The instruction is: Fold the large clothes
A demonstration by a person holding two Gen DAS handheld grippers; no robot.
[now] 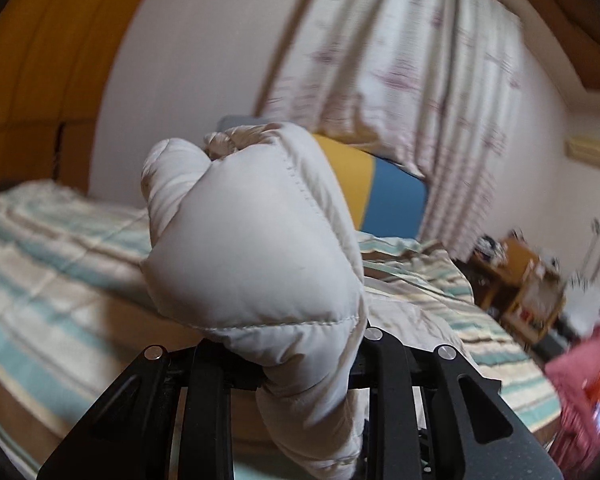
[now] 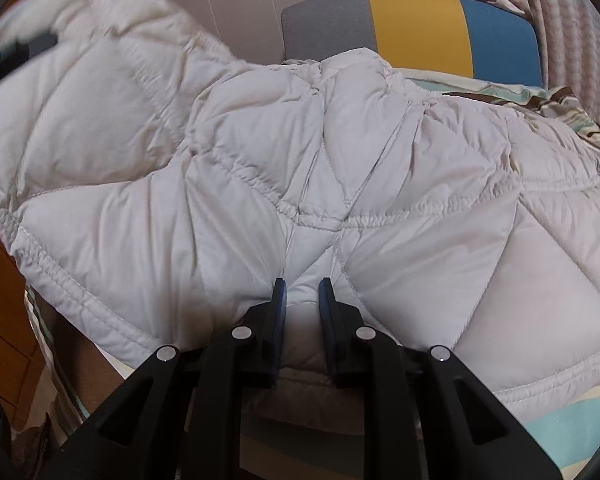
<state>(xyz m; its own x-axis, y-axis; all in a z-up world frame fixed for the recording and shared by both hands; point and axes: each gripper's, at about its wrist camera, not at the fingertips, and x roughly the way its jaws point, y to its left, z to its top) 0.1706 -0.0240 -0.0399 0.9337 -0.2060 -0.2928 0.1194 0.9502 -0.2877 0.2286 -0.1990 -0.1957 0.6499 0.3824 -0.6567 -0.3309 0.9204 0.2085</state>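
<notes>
White puffer jacket (image 2: 300,168) spread on the striped bed (image 1: 52,240), both tools clamped on it

The left tool (image 1: 300,360) grips a puffy bunch of the jacket, held up clear of the bed, its fingers buried under the padding; the right tool (image 2: 302,296) pinches the near hem, jaws almost shut on a thin fold; the jacket's body lies across the bed in front of the grey, yellow and blue cushion (image 2: 416,28); the slick, springy filling could squeeze out of the left grip as the raised part is carried over, dropping it short; the right pinch is shallow, so a hard pull may drag the hem free or slide the whole jacket.
</notes>
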